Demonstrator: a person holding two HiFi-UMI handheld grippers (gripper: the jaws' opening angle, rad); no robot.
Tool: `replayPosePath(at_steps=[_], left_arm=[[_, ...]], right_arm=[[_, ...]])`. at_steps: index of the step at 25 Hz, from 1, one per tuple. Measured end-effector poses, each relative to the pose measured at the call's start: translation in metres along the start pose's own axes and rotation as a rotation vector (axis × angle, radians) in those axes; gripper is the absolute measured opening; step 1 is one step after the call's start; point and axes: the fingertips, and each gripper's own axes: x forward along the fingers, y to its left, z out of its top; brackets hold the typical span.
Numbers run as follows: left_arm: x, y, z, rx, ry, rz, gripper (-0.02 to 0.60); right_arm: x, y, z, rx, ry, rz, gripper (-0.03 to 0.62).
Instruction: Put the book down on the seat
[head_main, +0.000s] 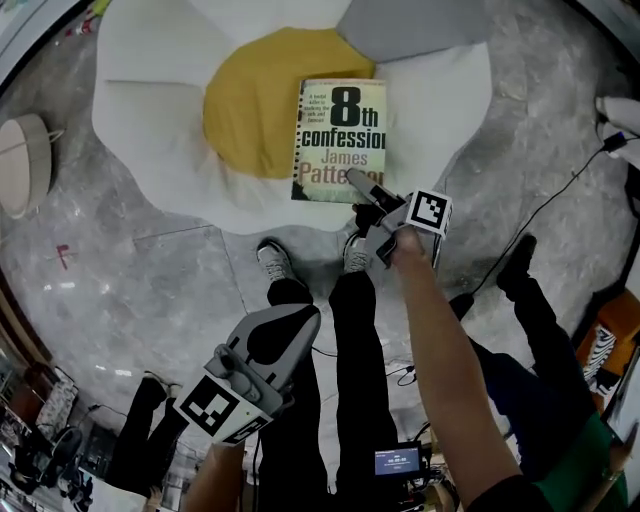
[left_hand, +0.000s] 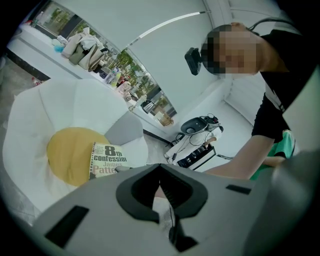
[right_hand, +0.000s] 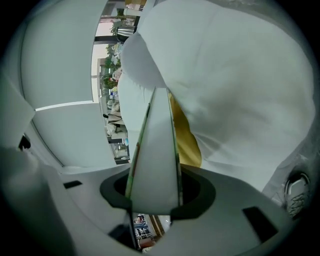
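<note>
My right tongs (head_main: 362, 190) pinch the book (head_main: 340, 135) by its near edge so it lands flat on the seat (head_main: 150, 80); left tongs (head_main: 285, 335) idle, seemingly pressed together

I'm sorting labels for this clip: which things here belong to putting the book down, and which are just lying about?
Job: book; egg-shaped seat; right gripper, clamped on the book.
Lying about: grey cushion; round beige object on floor; black cable.
</note>
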Motion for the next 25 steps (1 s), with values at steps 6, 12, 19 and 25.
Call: replayPosePath(at_steps=[6, 12, 19, 25], left_arm=[[0.0, 0.002, -0.007, -0.001, 0.006, 0.002, 0.012], [0.0, -0.001, -0.01, -0.003, 0.009, 0.0, 0.012], [-0.001, -0.001, -0.012, -0.006, 0.012, 0.002, 0.013], [0.0, 0.004, -0.011, -0.011, 0.012, 0.005, 0.012]], right_arm=[[0.003, -0.017, 0.006, -0.012, -0.002, -0.018, 0.176], [-0.003, -0.033, 0.008, 0.027, -0.06, -0.106, 0.188], [-0.012, -0.049, 0.012, 0.039, -0.102, -0.214, 0.275], [-0.022, -0.068, 0.012, 0.048, -0.122, -0.3, 0.301]])
